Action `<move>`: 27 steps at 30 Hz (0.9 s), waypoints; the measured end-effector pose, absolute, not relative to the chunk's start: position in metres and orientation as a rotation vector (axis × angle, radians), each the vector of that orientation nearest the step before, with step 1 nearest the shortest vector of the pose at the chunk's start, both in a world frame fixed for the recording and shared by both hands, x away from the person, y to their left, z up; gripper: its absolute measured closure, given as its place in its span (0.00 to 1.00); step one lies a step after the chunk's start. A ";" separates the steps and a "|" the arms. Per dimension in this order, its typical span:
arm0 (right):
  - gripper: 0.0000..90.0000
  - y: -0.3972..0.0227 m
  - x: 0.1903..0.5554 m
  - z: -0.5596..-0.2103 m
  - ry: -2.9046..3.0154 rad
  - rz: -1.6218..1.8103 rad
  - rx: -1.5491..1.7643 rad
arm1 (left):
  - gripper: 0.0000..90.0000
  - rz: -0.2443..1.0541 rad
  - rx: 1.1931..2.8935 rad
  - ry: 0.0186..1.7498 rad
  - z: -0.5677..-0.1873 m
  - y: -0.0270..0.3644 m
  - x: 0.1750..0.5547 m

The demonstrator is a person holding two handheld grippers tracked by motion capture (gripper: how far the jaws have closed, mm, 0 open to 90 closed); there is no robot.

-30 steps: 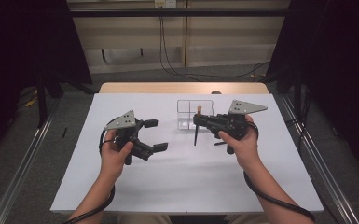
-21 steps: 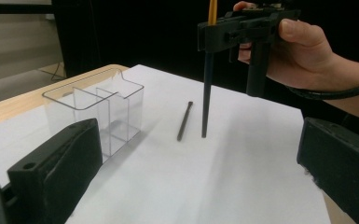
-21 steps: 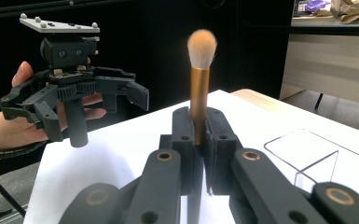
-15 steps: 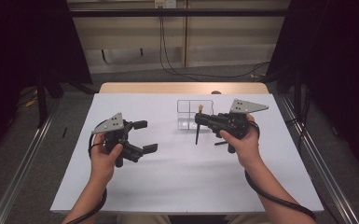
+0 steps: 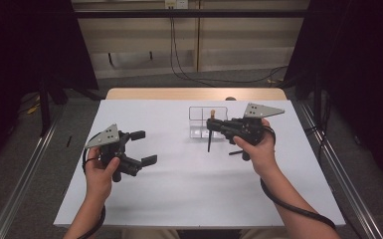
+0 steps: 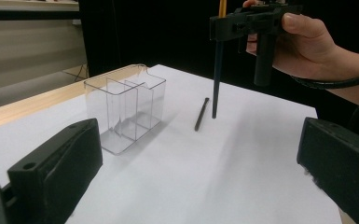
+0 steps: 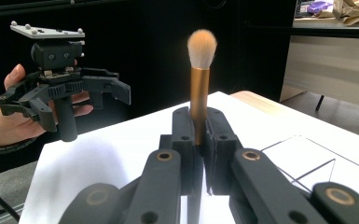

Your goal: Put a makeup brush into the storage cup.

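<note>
Brush point(image 7: 200, 84) handle pinched upright between the right gripper's point(image 5: 212, 125) closed jaws, bristles up, dark tip hanging just above the bench point(image 5: 189, 194). No brand, label or writing can be read on anything (the grey plates are bare). At 9 o'clock of the brush in the high view stands a clear divided box point(image 5: 201, 122), just beside it. Left gripper point(image 5: 140, 147) is spread wide and holds nothing, toward 8 o'clock, well apart. White bench top lies bare between them and toward its 6 o'clock edge.
</note>
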State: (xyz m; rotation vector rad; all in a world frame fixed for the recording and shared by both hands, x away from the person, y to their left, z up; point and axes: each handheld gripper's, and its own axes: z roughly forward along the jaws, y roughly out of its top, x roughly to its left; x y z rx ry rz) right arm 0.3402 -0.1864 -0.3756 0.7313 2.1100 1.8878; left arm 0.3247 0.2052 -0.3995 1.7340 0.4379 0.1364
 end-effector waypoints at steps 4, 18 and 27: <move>0.94 -0.186 0.342 -0.375 2.112 1.889 0.728 | 0.00 0.147 1.733 0.446 -0.400 0.211 0.322; 0.94 -0.191 0.348 -0.369 2.095 1.875 0.731 | 0.00 0.159 1.735 0.464 -0.404 0.224 0.316; 0.94 -0.196 0.355 -0.366 2.080 1.857 0.745 | 0.00 0.161 1.747 0.464 -0.408 0.229 0.314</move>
